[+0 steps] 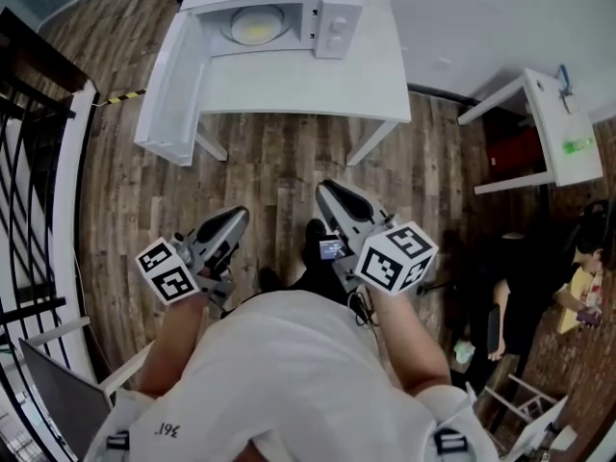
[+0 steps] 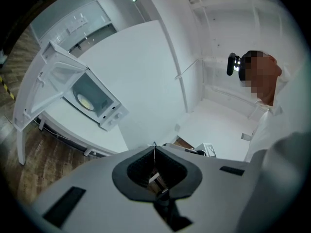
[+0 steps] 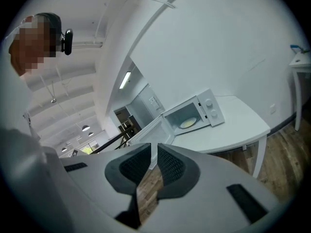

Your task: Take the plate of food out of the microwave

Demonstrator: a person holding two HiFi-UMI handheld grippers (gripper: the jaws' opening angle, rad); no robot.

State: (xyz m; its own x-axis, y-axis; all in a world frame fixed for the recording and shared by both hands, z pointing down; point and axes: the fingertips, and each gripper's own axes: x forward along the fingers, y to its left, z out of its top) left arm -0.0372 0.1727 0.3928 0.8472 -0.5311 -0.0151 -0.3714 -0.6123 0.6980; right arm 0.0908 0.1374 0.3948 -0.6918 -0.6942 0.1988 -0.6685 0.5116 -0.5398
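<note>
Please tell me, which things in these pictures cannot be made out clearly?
1. Food on the plate: too small in every view; only a pale yellow disc shows inside the microwave.
2. Markings on the dials: right gripper view, too small to read.
3. The bystander: head view, cut off by the right edge and in shadow.
4. Back legs of the table: head view, hidden under the tabletop.
</note>
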